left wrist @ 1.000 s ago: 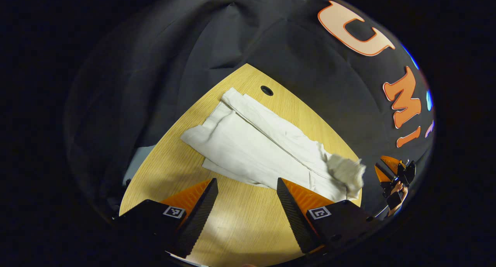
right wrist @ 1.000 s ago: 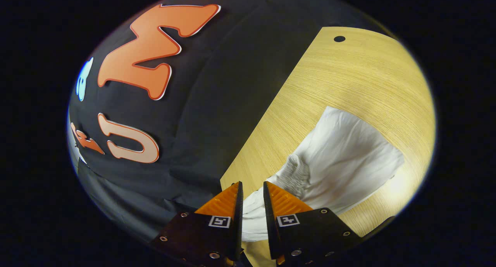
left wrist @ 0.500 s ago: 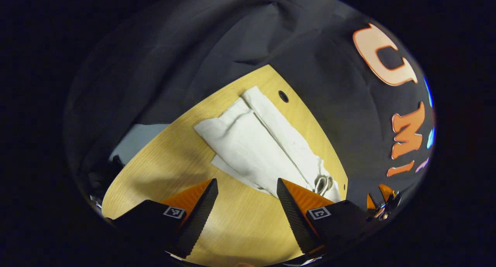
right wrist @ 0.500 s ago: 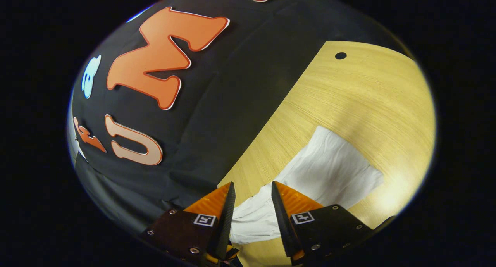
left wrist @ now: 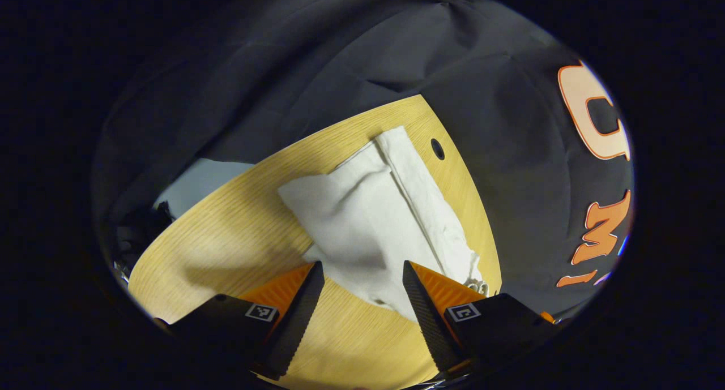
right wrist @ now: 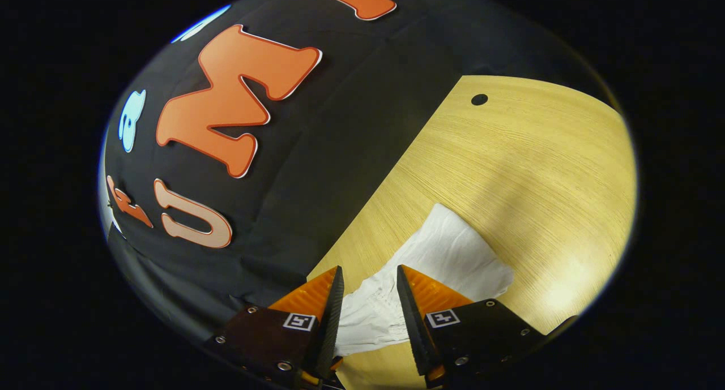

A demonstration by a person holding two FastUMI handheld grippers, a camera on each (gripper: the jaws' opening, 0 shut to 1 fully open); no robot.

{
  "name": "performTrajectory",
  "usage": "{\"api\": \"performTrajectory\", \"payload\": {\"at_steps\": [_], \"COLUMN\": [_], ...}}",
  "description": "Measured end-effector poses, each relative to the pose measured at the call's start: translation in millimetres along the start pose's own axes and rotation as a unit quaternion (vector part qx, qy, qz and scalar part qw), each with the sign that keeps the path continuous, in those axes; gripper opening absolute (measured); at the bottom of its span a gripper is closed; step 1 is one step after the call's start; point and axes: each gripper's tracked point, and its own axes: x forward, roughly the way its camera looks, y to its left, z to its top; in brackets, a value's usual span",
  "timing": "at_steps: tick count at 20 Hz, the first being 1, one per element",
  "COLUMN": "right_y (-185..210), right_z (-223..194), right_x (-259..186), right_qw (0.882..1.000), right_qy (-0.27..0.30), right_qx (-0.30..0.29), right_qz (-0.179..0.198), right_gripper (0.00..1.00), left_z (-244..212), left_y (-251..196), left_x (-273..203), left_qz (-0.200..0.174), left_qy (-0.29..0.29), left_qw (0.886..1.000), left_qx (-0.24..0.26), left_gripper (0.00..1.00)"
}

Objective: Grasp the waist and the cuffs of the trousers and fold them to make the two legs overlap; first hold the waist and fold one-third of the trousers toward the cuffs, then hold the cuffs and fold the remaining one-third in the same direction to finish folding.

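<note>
On the table [left wrist: 226, 231], you've got one pair of trousers [left wrist: 368, 220], white, lying folded lengthwise with one leg over the other. From your left gripper view the cloth runs along the table's far edge, one end close to the small round hole [left wrist: 437, 148] near the corner, the other end bunched just beside the same edge lower down. One long seam or fold line runs down the length of the pile. A bare stretch of wood sits on the near side of the trousers.

Your left gripper [left wrist: 359, 299] hangs over the table with its two fingers spread wide, nothing between them; the near edge of the trousers shows in the gap, and I can't tell whether the tips touch the cloth.

Over in your right gripper view, the right gripper [right wrist: 368, 305] is also released, two fingers apart with a clear gap. The gathered end of the trousers [right wrist: 436, 265] lies in that gap and beyond it, flat on the table [right wrist: 538, 163] beside the edge that meets the booth's black wall. The fingers straddle the cloth without pressing on it. One hole [right wrist: 479, 99] shows near the table's far corner in this view too, well apart from the trousers.

Count so far: one pair of trousers, two grippers, both unclenched.
</note>
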Motion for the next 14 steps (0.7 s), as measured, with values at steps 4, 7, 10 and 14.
{"api": "performTrajectory", "payload": {"at_steps": [4,7,10,14], "right_y": [-15,-22,-26,-38], "right_z": [-3,0,6,23], "right_x": [-10,-17,-26,-35], "right_qw": [1.0,1.0,1.0,0.999], "right_qy": [0.003,0.001,0.0,-0.015], "right_qx": [0.005,0.012,0.007,-0.02], "right_qz": [-0.014,-0.018,-0.016,-0.027], "right_gripper": [0.57,0.57,0.57,0.58], "left_z": [14,13,15,22], "left_y": [-11,-13,-22,-51], "left_x": [29,37,26,-6], "left_qz": [-0.002,0.005,-0.001,-0.019], "left_qy": [-0.017,-0.02,-0.037,-0.074], "left_qw": [0.999,0.999,0.999,0.995], "left_qx": [0.029,0.031,0.033,0.058], "left_gripper": [0.57,0.17,0.07,0.06]}}
